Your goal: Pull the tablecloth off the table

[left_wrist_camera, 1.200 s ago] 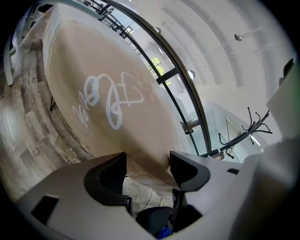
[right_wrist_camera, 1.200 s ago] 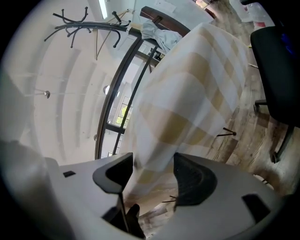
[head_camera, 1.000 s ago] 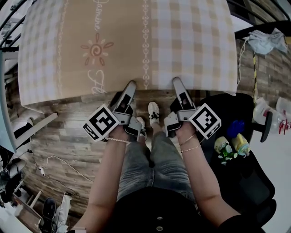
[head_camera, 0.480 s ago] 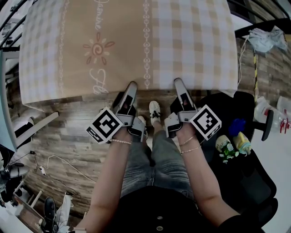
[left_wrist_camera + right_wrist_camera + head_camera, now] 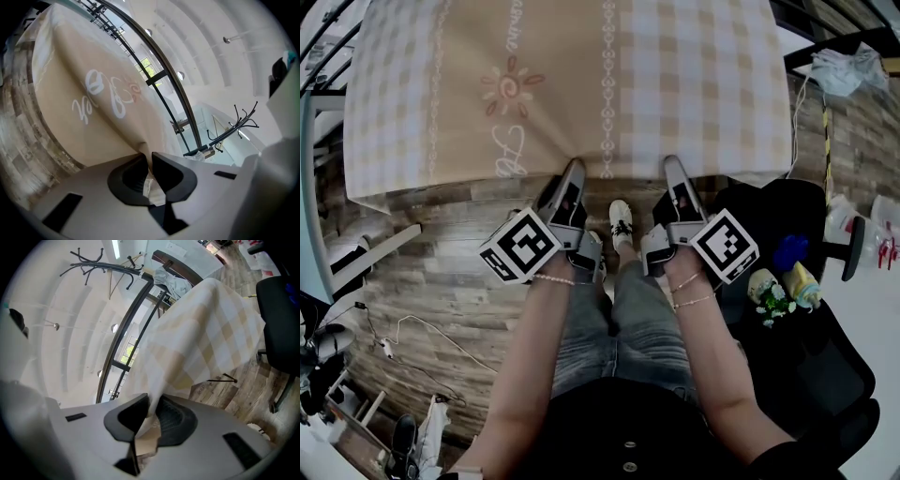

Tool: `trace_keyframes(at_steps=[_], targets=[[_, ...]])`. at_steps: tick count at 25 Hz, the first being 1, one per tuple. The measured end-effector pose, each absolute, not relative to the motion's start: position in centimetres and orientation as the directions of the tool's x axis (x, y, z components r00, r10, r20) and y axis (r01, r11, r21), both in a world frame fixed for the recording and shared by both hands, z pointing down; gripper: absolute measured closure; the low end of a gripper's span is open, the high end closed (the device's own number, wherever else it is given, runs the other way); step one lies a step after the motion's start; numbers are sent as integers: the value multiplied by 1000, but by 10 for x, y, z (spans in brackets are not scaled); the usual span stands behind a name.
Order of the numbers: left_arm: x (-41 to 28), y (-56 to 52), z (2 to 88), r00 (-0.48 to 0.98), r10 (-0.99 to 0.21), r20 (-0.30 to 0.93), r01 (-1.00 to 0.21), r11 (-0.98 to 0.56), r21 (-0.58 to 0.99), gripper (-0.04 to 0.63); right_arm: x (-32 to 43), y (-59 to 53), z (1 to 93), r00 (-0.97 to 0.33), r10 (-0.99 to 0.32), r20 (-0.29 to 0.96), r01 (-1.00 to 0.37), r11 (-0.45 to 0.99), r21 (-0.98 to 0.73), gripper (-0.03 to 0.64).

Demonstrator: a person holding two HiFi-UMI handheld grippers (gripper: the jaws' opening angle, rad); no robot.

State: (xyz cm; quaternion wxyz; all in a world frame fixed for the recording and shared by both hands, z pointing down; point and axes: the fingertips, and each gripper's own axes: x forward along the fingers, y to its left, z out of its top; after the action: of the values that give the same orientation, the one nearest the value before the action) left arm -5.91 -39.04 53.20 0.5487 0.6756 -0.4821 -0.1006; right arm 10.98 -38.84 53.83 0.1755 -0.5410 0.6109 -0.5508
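Observation:
A beige tablecloth (image 5: pixel 581 84) with checked bands and a sun motif covers the table at the top of the head view. Its near hem hangs over the edge just in front of me. My left gripper (image 5: pixel 574 170) reaches that hem left of centre, its jaws closing with a fold of cloth (image 5: pixel 84 93) pinched between them (image 5: pixel 146 158). My right gripper (image 5: pixel 672 165) holds the hem right of centre. Its jaws are closing too, and checked cloth (image 5: pixel 206 338) runs down into them (image 5: pixel 152 405).
Wood-plank floor (image 5: pixel 441 272) lies under the table. A black office chair (image 5: pixel 811 309) with small bottles (image 5: pixel 780 281) stands close at my right. Cables (image 5: pixel 403 337) trail on the floor at the left. My legs and a white shoe (image 5: pixel 622 221) are between the grippers.
Both grippers have moved forward to the hem and their jaws have closed onto it. The cloth edge now puckers where the left gripper grips it.

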Motion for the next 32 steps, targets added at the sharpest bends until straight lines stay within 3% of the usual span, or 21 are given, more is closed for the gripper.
trace_keyframes(at_steps=[5, 20, 32], targets=[[-65, -378, 530, 516, -760, 395, -570, 39, 821, 575, 104, -374, 533, -355, -858, 372, -502, -161, -850, 586], [-78, -342, 507, 548, -752, 365, -600, -50, 798, 578, 88, -334, 511, -352, -855, 382, -621, -91, -778, 589], [-94, -292, 490, 561, -764, 317, -598, -109, 794, 578, 72, -281, 495, -357, -866, 350, -611, -67, -789, 589]])
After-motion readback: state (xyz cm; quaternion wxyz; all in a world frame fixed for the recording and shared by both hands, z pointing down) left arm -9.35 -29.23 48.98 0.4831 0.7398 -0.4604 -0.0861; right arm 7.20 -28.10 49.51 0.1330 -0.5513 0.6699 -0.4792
